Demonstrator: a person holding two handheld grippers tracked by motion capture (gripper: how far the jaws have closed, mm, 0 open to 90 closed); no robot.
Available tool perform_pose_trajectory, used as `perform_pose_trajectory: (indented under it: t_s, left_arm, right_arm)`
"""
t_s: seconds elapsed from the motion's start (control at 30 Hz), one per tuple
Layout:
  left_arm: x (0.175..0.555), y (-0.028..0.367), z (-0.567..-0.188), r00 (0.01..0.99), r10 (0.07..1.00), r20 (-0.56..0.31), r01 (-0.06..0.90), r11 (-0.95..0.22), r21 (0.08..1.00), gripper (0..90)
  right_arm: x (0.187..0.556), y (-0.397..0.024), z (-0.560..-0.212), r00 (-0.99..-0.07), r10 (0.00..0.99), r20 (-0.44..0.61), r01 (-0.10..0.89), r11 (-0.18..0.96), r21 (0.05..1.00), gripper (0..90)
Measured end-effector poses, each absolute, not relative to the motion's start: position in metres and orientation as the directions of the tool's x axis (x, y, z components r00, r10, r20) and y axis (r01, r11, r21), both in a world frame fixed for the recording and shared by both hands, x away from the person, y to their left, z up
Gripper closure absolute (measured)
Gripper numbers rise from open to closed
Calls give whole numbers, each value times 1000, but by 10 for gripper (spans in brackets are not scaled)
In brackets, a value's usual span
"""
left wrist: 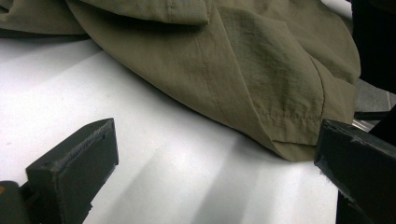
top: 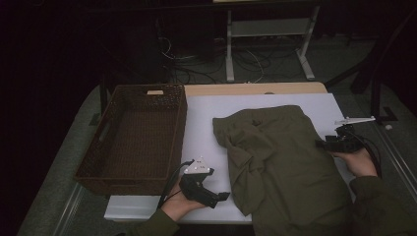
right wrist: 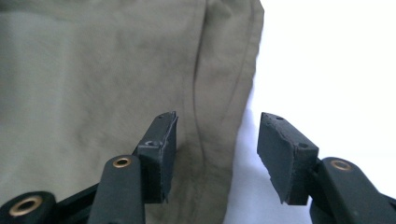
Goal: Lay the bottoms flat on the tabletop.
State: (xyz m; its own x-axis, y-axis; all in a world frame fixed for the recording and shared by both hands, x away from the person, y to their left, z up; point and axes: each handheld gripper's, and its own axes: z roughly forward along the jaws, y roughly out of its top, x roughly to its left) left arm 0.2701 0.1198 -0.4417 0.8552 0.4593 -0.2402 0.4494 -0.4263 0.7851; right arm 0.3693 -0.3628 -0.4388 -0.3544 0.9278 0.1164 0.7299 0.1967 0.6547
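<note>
Olive shirt [top: 280,162] between both tongs | left tongs [top: 223,196] apart, just beside hem | right tongs [top: 319,144] apart, straddling edge

Olive garment [top: 275,162] lies crumpled on the white table [top: 201,123], right of a brown wicker basket [top: 135,137]. Left gripper [top: 222,196] rests near its lower hem; right gripper [top: 320,144] touches its right edge.

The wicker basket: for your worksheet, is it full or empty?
Empty. In the high view the wicker basket shows its bare woven floor, while the olive garment lies outside it on the white table.
</note>
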Motion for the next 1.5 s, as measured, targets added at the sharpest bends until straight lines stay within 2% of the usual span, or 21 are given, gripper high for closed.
perform_pose_trajectory:
  t_s: [0.07,0.13,0.2,0.3,0.4,0.5,0.67,0.87,1.13,1.3,1.5]
  left_arm:
    - [269,120,-442,855,461,-238,450,-430,782,0]
    - [269,120,-442,853,462,-241,452,-428,782,0]
    - [269,121,-442,852,465,-241,454,-428,781,0]
    - [269,121,-443,852,465,-241,455,-429,780,0]
    - [269,121,-443,852,464,-243,455,-427,781,0]
    - [269,121,-443,853,463,-243,454,-426,782,0]
    - [270,120,-443,853,462,-243,454,-426,783,0]
    - [271,121,-442,851,466,-243,454,-418,787,0]
    - [271,119,-442,853,463,-242,452,-420,787,0]
    - [273,118,-442,855,459,-241,450,-426,785,0]
    - [274,115,-443,853,456,-253,461,-435,773,0]
  right_arm:
    - [371,-362,-443,-364,924,122,743,209,635,481]
    - [371,-360,-446,-379,917,124,752,228,618,556]
    - [371,-357,-445,-385,918,93,747,250,616,695]
    - [371,-356,-444,-421,899,116,744,269,612,861]
    - [372,-357,-444,-419,903,94,739,280,613,881]
    - [372,-366,-444,-378,923,71,742,256,619,885]
    - [372,-383,-444,-327,941,83,747,203,633,887]
    - [372,-398,-444,-280,959,51,750,185,636,888]
    - [366,-420,-445,-174,984,29,763,116,636,878]
    - [359,-423,-440,-163,981,103,737,51,674,640]
    - [350,-410,-422,-235,965,117,686,79,724,494]
